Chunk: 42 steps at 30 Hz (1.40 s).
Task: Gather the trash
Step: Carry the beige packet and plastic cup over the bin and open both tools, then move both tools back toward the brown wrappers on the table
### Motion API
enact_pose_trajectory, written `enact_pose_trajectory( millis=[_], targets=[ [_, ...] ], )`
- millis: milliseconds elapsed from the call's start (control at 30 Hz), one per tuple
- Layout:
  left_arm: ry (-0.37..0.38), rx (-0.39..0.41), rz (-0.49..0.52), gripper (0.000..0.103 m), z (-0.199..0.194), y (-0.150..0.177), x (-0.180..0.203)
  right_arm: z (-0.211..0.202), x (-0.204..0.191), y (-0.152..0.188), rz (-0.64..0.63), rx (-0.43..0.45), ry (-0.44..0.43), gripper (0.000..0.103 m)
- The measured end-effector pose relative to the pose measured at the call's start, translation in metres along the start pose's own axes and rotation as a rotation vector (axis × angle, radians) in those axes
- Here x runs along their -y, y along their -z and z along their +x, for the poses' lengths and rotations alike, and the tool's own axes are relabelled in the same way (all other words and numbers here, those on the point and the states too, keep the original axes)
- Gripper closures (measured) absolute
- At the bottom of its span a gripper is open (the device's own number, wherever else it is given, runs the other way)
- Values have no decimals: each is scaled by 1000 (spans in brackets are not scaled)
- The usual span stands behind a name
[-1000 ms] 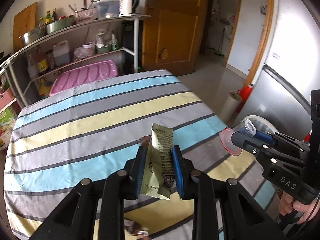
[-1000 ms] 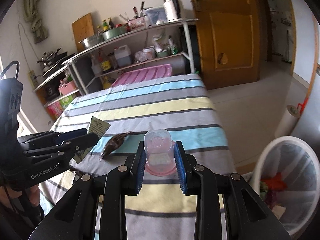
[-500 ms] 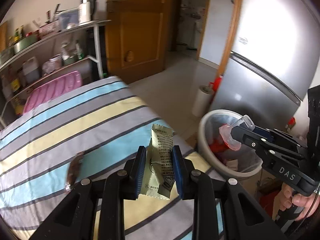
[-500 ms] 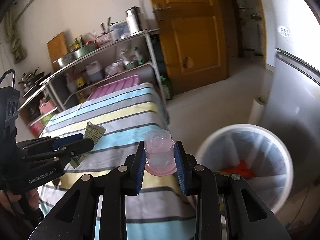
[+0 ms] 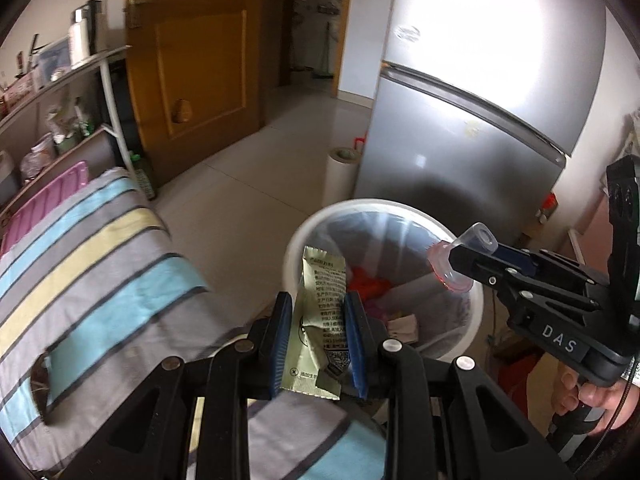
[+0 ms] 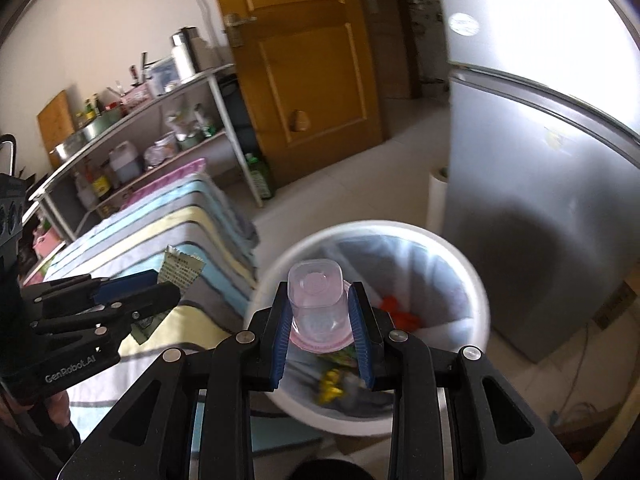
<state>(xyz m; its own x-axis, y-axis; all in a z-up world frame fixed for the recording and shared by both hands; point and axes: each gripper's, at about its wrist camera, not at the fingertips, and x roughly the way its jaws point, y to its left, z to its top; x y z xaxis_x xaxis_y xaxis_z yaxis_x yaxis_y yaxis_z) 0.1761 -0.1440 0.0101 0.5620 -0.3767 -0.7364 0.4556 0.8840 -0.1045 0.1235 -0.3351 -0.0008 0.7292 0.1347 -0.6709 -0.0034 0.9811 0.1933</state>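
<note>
My left gripper (image 5: 318,342) is shut on a crumpled green wrapper (image 5: 320,316) printed with small text. It hangs at the near left rim of a white trash bin (image 5: 476,316) lined with clear plastic. My right gripper (image 6: 322,322) is shut on a small clear plastic cup with a pink rim (image 6: 316,300), held over the bin (image 6: 476,280). From the left wrist view the cup (image 5: 466,256) and right gripper (image 5: 480,264) sit above the bin's right rim. The wrapper (image 6: 182,268) shows at the left in the right wrist view. Red and yellow trash lies inside the bin.
A table with a striped cloth (image 5: 92,256) stands left of the bin, a brown wrapper (image 5: 38,376) on it. A silver fridge (image 5: 472,128) rises behind the bin, a white roll (image 5: 340,176) beside it. A metal shelf (image 6: 152,136) and a wooden door (image 6: 304,60) stand behind.
Both grippers have swung right from over the striped table to the trash bin, still holding the wrapper and the cup. The bin now fills the middle of both views.
</note>
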Motion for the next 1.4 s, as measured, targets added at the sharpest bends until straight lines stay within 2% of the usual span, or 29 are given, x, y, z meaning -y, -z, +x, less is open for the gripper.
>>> enact_pose_trajectory(
  millis=[367, 900, 967, 1100, 1167, 1200, 1267, 1400],
  targets=[
    [22, -67, 32, 75, 33, 1, 30, 17, 34, 11, 49, -58, 35, 74],
    [25, -123, 38, 74, 58, 3, 37, 36, 58, 22, 77, -117, 77, 73],
    [25, -125, 39, 72, 59, 2, 38, 39, 60, 22, 78, -125, 79, 73],
    [21, -125, 33, 55, 59, 2, 38, 42, 61, 23, 79, -133, 76, 73],
    [20, -122, 27, 52, 58, 2, 37, 42, 61, 22, 81, -131, 77, 72],
    [19, -121, 27, 52, 58, 2, 37, 42, 61, 22, 82, -130, 73, 70],
    [14, -119, 26, 50, 57, 2, 36, 42, 60, 23, 82, -127, 73, 60],
    [15, -115, 23, 46, 55, 2, 36, 41, 59, 23, 80, -122, 81, 55]
  ],
)
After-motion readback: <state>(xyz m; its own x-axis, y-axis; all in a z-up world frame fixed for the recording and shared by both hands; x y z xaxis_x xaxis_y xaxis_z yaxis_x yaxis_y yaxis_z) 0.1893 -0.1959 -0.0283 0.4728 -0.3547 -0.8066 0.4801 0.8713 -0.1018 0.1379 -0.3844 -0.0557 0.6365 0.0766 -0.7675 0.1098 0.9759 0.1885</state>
